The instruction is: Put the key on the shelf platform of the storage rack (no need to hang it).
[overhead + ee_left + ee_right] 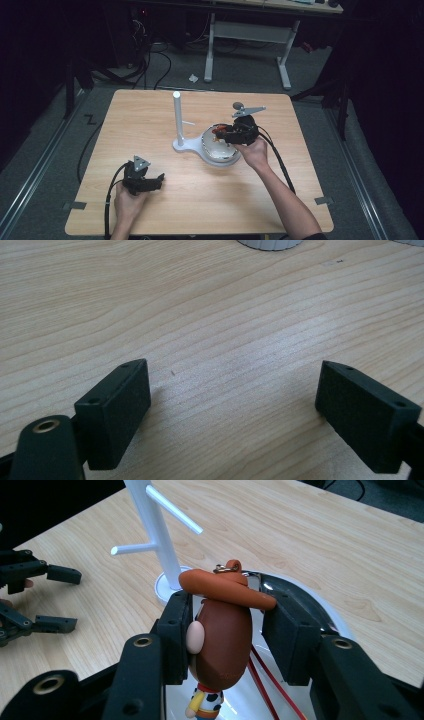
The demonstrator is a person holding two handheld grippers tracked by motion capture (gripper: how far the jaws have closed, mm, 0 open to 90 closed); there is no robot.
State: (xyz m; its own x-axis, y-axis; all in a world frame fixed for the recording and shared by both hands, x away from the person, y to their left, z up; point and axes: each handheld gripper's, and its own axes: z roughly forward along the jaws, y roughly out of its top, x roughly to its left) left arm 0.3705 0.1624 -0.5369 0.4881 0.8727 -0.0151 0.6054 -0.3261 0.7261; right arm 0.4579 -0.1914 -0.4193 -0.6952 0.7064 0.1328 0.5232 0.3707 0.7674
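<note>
Orange-hatted cowboy figure, clamped at the head by right gripper above white bowl, loop uppermost for the peg stand. Left gripper: jaws apart, idle over table.

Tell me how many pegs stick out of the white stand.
2 on the white stand: one peg angling up toward the table's far side, one peg pointing toward the left gripper. Others may be hidden behind the post.
</note>
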